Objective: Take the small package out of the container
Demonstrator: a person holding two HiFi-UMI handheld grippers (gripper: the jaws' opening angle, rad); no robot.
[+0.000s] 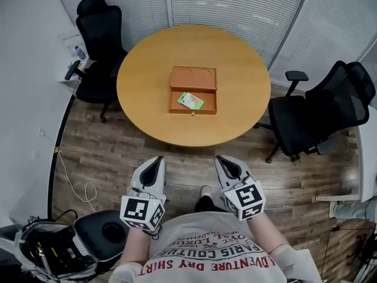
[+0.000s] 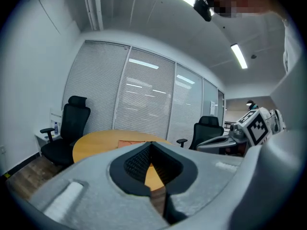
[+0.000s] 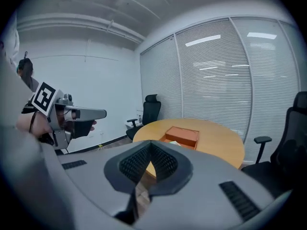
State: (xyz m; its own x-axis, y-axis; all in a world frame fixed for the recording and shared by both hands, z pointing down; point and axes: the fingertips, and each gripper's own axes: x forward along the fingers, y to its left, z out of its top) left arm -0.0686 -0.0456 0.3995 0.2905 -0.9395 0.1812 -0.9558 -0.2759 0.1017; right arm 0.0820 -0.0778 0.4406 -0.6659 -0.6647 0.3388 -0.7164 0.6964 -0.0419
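facing the package: "paris couture" shirt

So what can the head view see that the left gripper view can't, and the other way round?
Only the head view looks down into the box, so only it shows the small package lying inside. Only the left gripper view looks up enough to show the ceiling lights. Both show the round table, the black chairs, the orange container (only a thin sliver of it in the left gripper view) and the right hand-held gripper with its marker cube.
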